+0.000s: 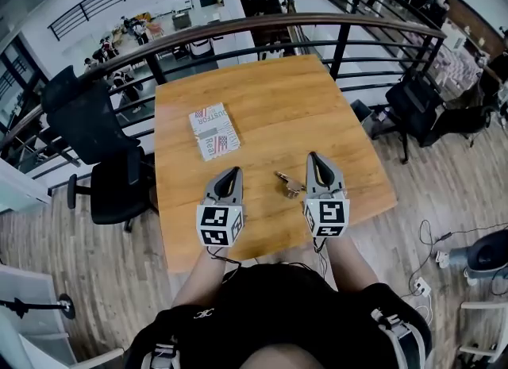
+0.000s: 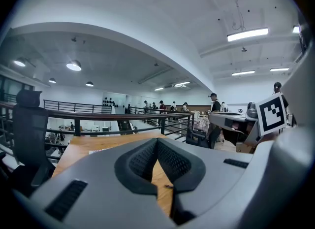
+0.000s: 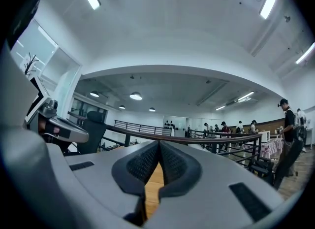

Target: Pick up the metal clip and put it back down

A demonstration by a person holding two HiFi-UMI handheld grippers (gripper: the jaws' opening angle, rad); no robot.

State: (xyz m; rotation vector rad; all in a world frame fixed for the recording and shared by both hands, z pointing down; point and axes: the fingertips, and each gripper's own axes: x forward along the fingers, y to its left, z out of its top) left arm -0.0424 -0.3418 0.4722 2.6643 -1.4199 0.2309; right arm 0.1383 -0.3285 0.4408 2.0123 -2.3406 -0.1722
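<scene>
Wooden table (image 1: 278,105), seen from above. The metal clip (image 1: 290,184) is lying flat on the surface, toward the near edge and right of centre, in the gap between the two grippers. It is sitting just beside the right gripper (image 1: 313,156), on that gripper's inner side; I cannot tell whether they touch. No jaw is gripping it.

Right gripper (image 3: 159,143): jaws are meeting at the tips, nothing between the pads, only bare tabletop showing through the slit below. It is pointing toward the far edge.

Left gripper (image 1: 235,171): hovering near the near edge, left of centre, well apart from the clip. Its own view (image 2: 156,141) is showing the jaws pressed together at the tips, holding nothing.

A red-and-white printed packet (image 1: 214,131) is lying on the left half of the surface, beyond the left gripper. A black office chair (image 1: 91,141) is standing off the left edge, and a railing (image 1: 238,30) is running past the far edge.
</scene>
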